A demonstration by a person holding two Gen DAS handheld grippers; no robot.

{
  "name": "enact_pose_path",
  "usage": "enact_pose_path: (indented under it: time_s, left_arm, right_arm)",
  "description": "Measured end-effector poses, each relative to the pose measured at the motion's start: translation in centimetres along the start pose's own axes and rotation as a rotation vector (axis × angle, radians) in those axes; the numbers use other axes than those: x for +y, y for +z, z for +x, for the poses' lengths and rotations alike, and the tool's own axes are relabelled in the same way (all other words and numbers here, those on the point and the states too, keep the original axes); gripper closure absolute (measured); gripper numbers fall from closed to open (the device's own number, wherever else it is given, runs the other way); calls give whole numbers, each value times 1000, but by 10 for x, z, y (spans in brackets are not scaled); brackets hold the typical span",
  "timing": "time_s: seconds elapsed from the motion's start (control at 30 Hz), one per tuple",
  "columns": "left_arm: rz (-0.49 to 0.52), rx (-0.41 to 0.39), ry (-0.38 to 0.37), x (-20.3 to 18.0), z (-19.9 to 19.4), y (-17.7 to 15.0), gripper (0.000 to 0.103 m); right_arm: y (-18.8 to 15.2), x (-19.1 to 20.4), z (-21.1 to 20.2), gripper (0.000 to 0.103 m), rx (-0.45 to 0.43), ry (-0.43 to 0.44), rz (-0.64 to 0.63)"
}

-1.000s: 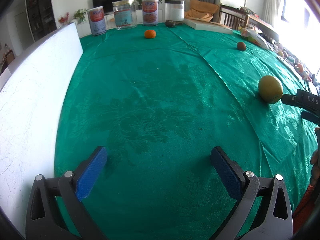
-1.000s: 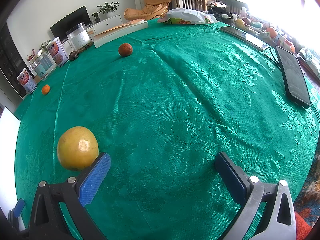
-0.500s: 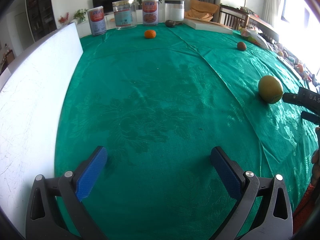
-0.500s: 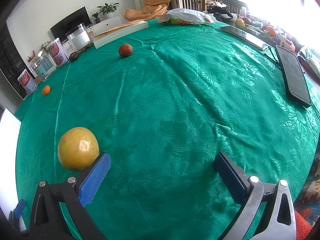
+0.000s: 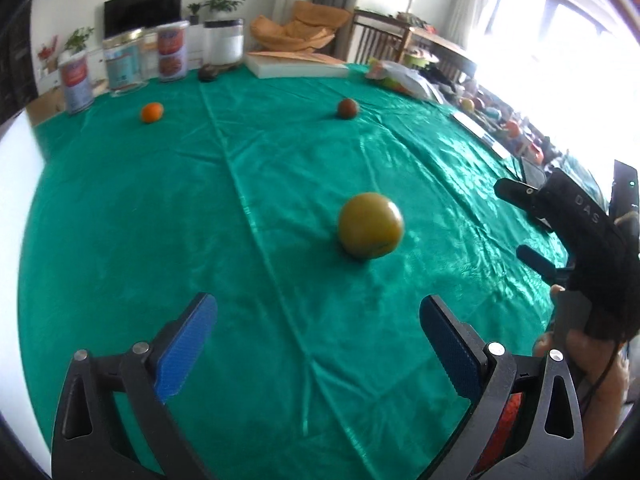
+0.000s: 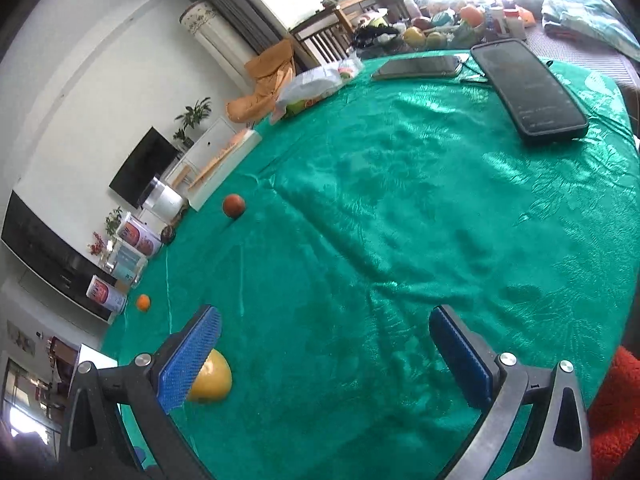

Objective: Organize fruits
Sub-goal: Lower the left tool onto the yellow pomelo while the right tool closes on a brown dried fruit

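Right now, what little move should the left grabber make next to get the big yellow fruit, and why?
Probably ease the left gripper forward, slightly right. It is open and empty, and the yellow fruit sits on the green cloth just ahead of its fingers, a little right of centre. The right gripper is open too, but the fruit lies outside its left finger, not between them.
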State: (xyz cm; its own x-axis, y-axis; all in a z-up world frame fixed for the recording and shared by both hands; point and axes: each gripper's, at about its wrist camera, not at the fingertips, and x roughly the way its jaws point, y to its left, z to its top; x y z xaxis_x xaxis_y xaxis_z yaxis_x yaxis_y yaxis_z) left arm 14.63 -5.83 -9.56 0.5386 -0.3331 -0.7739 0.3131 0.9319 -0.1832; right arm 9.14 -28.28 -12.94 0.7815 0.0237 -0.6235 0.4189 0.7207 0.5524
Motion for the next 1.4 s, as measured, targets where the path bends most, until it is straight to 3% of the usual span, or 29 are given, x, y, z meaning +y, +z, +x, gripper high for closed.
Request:
enact_pose_path:
  time_s: [0.17,0.23,0.27,0.3,0.33,0.53,0.73,0.83,0.93,1.2,1.27,1.3,1.4]
  left_arm:
    - [8,46,25,-24,52,27,2]
    - [16,74,32,-27,66,30,7]
    - [26,82,35,-29,70,30,16]
    - [56,56,62,-30,69,30,35]
    - [79,50,32,-32,68,30,51]
    - [32,-6,55,-1,29,23,51]
    - [-58,-59,224,68,-17,9,51]
    - [-111,-49,285,99,-19,-3,51]
    - [-173,-27,292,119,-14,-15,51]
    - [-172,-39,319,117,-7,-26,50]
    - [-169,-37,319,115,-4,-27,44]
    - [-167,-31,322,114,-3,-28,31]
    - [-156,-16,320,111,1,-28,12]
  right_arm:
    - [2,-2,1,0,12,5,16]
    - [3,-2,1,0,13,4,11]
    - [2,0,2,0,11,3,7]
    - [1,3,3,0,12,3,1]
    - [1,4,4,0,14,2,-5]
    - [-3,15,9,0,33,-11,-53]
    - [-8,26,11,0,45,-30,-117]
    - [-11,34,15,0,62,-43,-159]
    - [-14,39,16,0,67,-51,-192]
    - [-16,41,22,0,92,-60,-205]
    - [-16,42,22,0,94,-58,-206]
    - [-16,41,22,0,95,-56,-206]
    - [-16,41,24,0,106,-54,-207]
